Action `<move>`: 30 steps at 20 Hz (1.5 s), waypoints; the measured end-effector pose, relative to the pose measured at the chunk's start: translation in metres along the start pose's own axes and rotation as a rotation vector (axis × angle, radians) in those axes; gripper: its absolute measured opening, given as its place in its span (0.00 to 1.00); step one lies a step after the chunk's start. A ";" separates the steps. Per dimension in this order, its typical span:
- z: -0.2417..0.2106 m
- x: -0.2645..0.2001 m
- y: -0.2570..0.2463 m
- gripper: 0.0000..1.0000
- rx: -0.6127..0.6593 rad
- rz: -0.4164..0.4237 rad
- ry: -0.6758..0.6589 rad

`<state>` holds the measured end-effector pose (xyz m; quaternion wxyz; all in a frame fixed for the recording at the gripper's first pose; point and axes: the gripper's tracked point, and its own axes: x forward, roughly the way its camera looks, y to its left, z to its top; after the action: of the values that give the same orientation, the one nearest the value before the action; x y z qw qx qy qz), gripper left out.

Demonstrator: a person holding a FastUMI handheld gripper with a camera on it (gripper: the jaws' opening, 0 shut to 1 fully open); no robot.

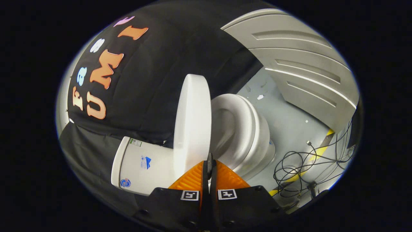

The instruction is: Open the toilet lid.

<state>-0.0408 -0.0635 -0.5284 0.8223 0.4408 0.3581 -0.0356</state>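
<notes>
Gripper (210, 167): at the bottom centre of the frame, its two fingers are pressed almost together, with only a thin dark slit between them. Their tips meet at the lower edge of the toilet lid; whether they pinch the rim or just touch it, I cannot tell.

Toilet lid (192, 122): in the middle of the frame, directly ahead of the fingertips and touching them. It is lifted well away from the seat and appears almost edge-on, its broad white face turned to the left of the frame.

Toilet seat and bowl (244, 129): just right of the lid, the seat ring is uncovered and the bowl opening is visible.

Tank (138, 164): lower left of the frame, beside the lid on its far side. The lid seems near it, but not clearly resting on it.

Progress: in my judgement the lid is mostly open, but not yet leaning at rest.

Risk: if the fingers let go now, the lid could fall back onto the seat with a slam. The smooth rim could also slide off the tips.

Risk: too strong a push could knock the lid hard against the tank.

Cables (299, 167): lower right, loose on the grey floor (289, 122), well apart from the toilet.

Door (299, 64): upper right, a grey panelled one, farthest away.
</notes>
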 end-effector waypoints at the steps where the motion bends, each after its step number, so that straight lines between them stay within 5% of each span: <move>1: 0.002 -0.003 0.010 0.08 -0.012 0.007 -0.008; 5: 0.006 -0.014 0.059 0.08 -0.066 0.053 -0.037; 10: 0.002 -0.020 0.108 0.08 -0.260 0.007 -0.056; 30: -0.046 -0.024 0.235 0.08 -0.554 0.007 -0.112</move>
<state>0.0039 0.1074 -0.3656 0.9302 0.1977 0.3066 0.0419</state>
